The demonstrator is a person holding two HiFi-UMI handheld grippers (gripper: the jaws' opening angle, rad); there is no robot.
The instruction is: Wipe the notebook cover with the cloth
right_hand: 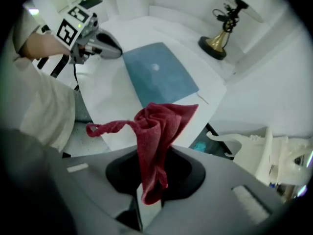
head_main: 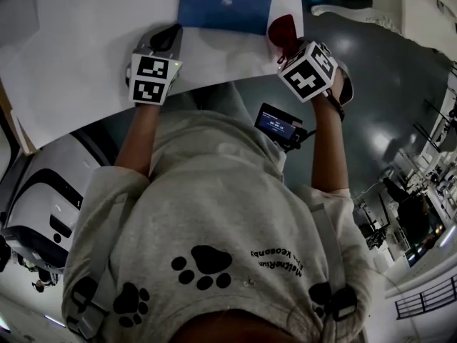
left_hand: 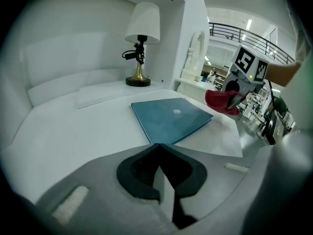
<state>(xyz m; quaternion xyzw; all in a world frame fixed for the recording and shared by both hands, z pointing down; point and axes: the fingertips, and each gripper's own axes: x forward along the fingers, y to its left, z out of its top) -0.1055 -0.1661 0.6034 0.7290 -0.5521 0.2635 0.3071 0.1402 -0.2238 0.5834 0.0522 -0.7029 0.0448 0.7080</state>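
Note:
A blue notebook [head_main: 225, 4] lies closed on a white sheet [head_main: 107, 41] on the white table, with a small pale spot on its cover. My right gripper [head_main: 287, 46] hovers off the notebook's near right corner, shut on a red cloth [head_main: 282, 28]. In the right gripper view the cloth [right_hand: 157, 131] hangs bunched from the jaws of the gripper [right_hand: 152, 153], short of the notebook [right_hand: 159, 80]. My left gripper [head_main: 170, 36] is near the notebook's left corner. Seen from the left gripper view, this gripper [left_hand: 157, 148] is shut and empty, just short of the notebook [left_hand: 171, 117].
A brass lamp with a white shade [left_hand: 141, 43] stands at the back of the table near a white wall. The table's near edge [head_main: 214, 88] runs just under both grippers. A white moulded object [right_hand: 254, 151] sits off the table's right side.

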